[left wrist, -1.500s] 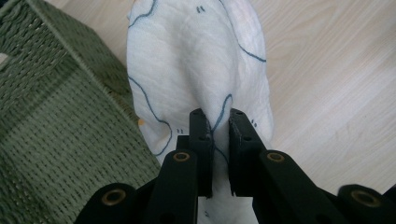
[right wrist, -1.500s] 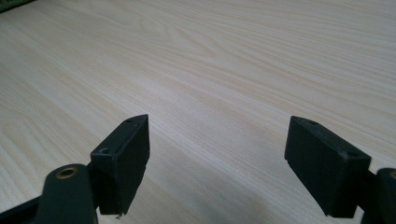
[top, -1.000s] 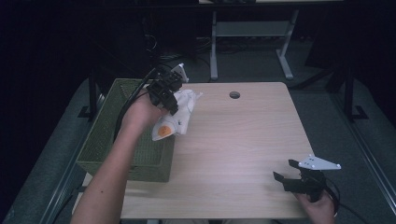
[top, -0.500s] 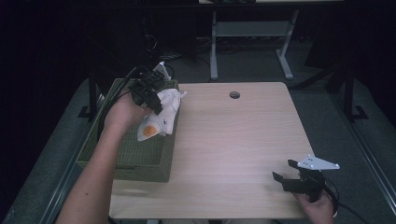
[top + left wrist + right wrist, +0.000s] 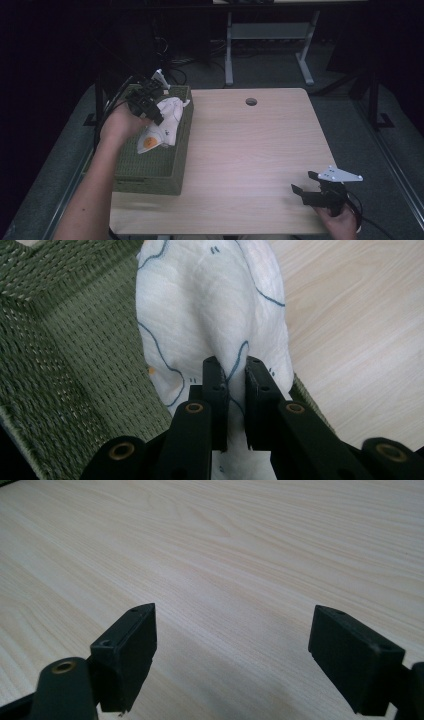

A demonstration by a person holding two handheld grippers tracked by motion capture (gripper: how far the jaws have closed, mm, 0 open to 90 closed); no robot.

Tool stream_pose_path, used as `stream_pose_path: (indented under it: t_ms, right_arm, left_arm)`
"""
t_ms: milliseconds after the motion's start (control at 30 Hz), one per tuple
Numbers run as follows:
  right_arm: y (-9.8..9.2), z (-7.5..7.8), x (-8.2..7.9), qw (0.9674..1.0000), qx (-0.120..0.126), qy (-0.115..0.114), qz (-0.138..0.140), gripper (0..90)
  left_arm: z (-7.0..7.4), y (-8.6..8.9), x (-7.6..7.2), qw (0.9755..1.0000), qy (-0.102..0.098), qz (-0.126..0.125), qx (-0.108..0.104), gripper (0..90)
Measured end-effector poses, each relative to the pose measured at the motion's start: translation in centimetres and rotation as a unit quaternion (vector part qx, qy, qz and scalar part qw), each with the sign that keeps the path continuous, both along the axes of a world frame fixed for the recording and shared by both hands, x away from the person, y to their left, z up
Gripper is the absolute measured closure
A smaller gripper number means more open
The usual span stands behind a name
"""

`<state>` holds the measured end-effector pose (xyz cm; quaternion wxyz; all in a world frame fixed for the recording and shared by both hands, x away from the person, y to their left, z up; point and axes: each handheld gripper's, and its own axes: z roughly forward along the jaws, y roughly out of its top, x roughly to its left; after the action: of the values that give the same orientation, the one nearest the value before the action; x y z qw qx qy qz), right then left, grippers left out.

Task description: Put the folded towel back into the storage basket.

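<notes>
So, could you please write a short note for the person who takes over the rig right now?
Left tongs: shut on the white cloth, holding it above the green basket at the left side of the table.
Right tongs: open, holding nothing, at the near right corner of the table.
Done: cloth picked up and brought over the basket.
Left: lower the cloth into the basket and open the left tongs; part of it hangs near the basket's right rim, so probably shift a little left first.
</notes>
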<state>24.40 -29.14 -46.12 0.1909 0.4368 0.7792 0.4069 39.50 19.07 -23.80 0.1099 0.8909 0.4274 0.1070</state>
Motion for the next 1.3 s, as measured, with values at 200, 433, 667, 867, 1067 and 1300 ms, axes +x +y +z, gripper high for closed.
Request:
stream_pose_path:
  t_ms: [200,433,667,867,1067,1300]
  right_arm:
    - [0.1,-0.1,0.0,1.0,0.0,0.003,0.0,19.1]
    - [0.0,0.0,0.1,1.0,0.0,0.002,0.0,19.1]
    - [0.1,-0.1,0.1,1.0,-0.002,0.003,-0.001,19.1]
    - [0.0,-0.1,0.3,1.0,-0.003,0.005,-0.001,19.1]
    - [0.0,-0.1,0.3,1.0,-0.002,0.006,-0.006,19.1]
    - [0.0,-0.2,0.3,0.9999,-0.003,0.007,-0.007,19.1]
  left_arm:
    - [-0.5,0.8,0.1,1.0,0.004,0.001,0.002,82.3]
    - [-1.3,1.6,0.2,0.9999,0.009,0.004,0.003,82.2]
    - [-1.8,2.2,0.4,0.9999,0.008,0.004,0.004,82.1]
    - [-2.4,2.3,0.8,0.9999,0.011,0.003,0.004,82.1]
    - [-3.6,2.4,1.3,0.9998,0.02,-0.001,0.007,82.1]
    - [-4.2,2.9,1.6,0.9997,0.024,-0.002,0.007,82.1]
